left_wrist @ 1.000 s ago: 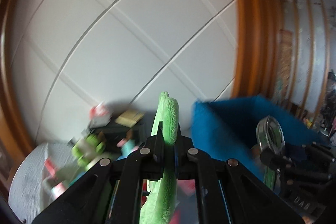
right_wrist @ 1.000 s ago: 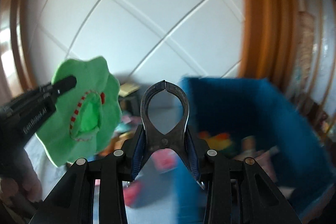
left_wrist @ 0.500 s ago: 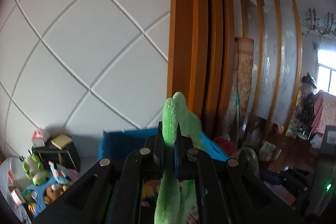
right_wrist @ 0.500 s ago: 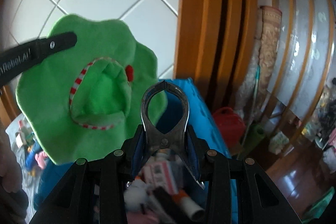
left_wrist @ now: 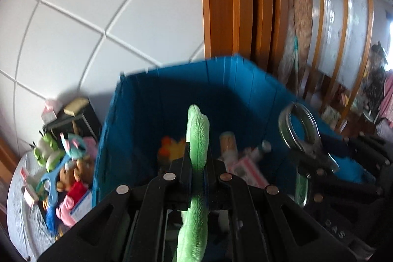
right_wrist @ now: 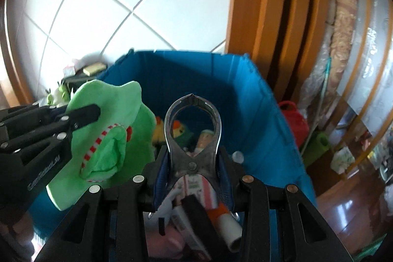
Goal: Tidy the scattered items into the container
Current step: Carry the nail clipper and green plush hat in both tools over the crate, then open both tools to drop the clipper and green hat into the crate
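My left gripper pinches a floppy green hat, and my right gripper squeezes a metal clamp. I hold both over the open blue bin, with its blurry toys half hidden behind my fingers. More toys wait on the table beside it.

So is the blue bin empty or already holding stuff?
Holding stuff: the blue bin already has toys and boxes inside.

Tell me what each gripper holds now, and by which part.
Left gripper: green plush hat, by its brim edge. Right gripper: metal spring clamp, by its blue handles.
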The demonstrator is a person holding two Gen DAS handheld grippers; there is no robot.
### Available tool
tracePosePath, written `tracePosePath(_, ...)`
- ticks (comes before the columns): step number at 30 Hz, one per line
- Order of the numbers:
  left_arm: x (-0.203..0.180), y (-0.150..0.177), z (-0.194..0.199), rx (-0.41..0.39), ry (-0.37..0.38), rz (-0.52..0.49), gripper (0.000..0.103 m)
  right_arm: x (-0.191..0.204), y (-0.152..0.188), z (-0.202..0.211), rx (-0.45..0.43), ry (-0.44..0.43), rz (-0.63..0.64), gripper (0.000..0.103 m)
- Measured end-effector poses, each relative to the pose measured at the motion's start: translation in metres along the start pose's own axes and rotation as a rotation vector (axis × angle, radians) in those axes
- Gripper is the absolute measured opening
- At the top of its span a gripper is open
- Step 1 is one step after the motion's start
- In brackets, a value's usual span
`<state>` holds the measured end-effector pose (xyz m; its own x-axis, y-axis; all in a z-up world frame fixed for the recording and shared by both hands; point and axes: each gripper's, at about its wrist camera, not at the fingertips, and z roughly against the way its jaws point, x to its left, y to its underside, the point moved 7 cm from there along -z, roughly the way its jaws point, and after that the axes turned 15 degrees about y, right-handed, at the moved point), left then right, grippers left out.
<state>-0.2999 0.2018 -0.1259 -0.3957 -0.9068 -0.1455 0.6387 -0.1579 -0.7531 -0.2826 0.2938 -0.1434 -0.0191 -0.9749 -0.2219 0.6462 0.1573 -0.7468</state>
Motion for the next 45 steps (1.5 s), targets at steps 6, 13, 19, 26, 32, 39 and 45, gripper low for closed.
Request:
tracePosePath(6,0.003,0.023,-0.015,0.116,-0.016,0.024,0.008,0.008,0.013,-0.017,0.060,-0.016,0.025,0.037)
tracePosePath(13,0.006,0.034,-0.007,0.092,-0.045,0.019,0.077,0.015,0.022,-0.008,0.059,-0.028,0.024,0.037)
tracePosePath(19,0.021,0.037,0.011,0.047,-0.071,0.034,0.082,0.014,0.023,-0.004,0.056,-0.032,0.023,0.037)
tracePosePath(26,0.038,0.039,0.042,-0.022,-0.147,0.044,0.091,0.020,0.021,0.002,0.039,-0.047,0.039,0.037)
tracePosePath(32,0.037,0.029,0.070,-0.094,-0.129,0.045,0.092,0.024,0.017,0.003,0.041,-0.066,0.037,0.037)
tracePosePath(39,0.052,0.033,0.069,-0.082,-0.217,0.037,0.099,0.034,0.013,0.018,0.003,-0.110,0.027,0.037)
tracePosePath(45,0.054,0.047,0.062,-0.054,-0.203,0.042,0.099,0.053,0.027,-0.003,0.105,-0.114,0.103,0.038)
